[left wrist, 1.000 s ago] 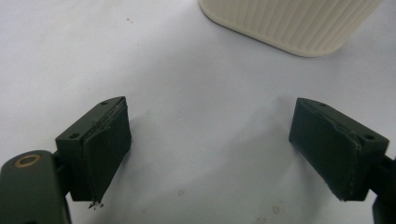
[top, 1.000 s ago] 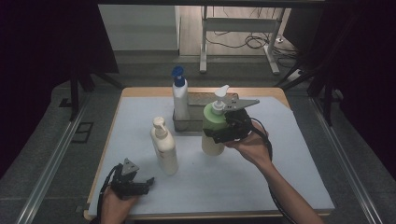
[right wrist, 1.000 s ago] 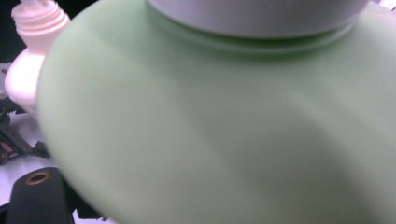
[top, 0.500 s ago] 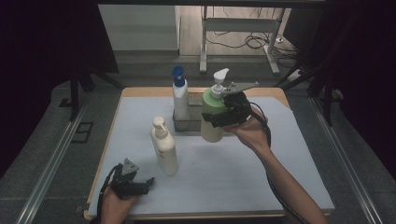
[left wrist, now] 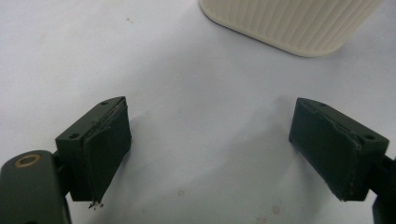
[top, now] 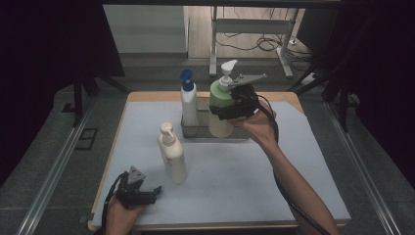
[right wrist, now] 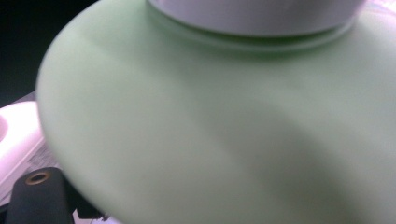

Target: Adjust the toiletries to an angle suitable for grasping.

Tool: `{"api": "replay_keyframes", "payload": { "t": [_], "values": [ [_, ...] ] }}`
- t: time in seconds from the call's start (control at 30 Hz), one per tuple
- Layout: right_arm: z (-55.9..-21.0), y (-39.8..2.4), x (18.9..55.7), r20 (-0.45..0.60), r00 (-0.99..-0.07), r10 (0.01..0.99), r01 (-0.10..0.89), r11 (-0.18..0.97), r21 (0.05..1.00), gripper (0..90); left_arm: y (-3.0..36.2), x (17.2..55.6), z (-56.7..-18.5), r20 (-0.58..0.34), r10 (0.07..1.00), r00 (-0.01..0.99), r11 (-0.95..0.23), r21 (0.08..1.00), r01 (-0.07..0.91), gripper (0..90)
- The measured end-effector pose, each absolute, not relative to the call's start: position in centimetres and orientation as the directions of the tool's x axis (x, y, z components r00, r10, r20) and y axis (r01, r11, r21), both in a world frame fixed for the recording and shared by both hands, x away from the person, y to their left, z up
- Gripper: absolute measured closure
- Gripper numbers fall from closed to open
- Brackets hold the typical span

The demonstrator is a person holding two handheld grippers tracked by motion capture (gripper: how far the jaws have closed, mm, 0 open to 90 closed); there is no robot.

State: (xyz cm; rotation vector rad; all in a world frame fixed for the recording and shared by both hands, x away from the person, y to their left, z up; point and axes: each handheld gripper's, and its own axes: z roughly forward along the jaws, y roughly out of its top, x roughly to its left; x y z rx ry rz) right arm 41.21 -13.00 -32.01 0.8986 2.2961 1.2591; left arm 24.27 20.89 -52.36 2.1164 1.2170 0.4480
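Observation:
My right gripper [top: 222, 110] is shut on a pale green pump bottle [top: 220, 100] with a white pump head, held upright at the right half of a dark wire caddy [top: 199, 131]; whether its base touches the caddy I cannot tell. The right gripper view has the green bottle's shoulder [right wrist: 233, 130] pressed close. A white spray bottle with a blue cap [top: 188, 103] stands in the caddy's left half. A cream pump bottle [top: 172, 154] stands on the mat. My left gripper [top: 149, 195] rests near the front left corner, open [left wrist: 210, 154], with the cream bottle's base [left wrist: 289, 23] just ahead.
A pale blue mat [top: 244, 171] covers the wooden table [top: 147, 96]. Metal rails [top: 58, 166] run along both table sides. Beyond the far edge stands a desk frame with cables [top: 254, 44] on the floor.
My right gripper has carried the green bottle up and away from me, from the mat in front of the caddy to the caddy's right half. The left gripper has stayed still.

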Motion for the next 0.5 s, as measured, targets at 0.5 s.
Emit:
{"api": "replay_keyframes", "payload": {
  "t": [0.5],
  "values": [
    [-33.0, -12.5, 44.4, -0.003, -0.684, 0.729, 0.387, 0.367, 0.846, 12.3, 20.9, 24.3, -52.4, -0.025, 0.86, 0.51, -0.358, 0.682, 0.638, 12.7]
  ]
}}
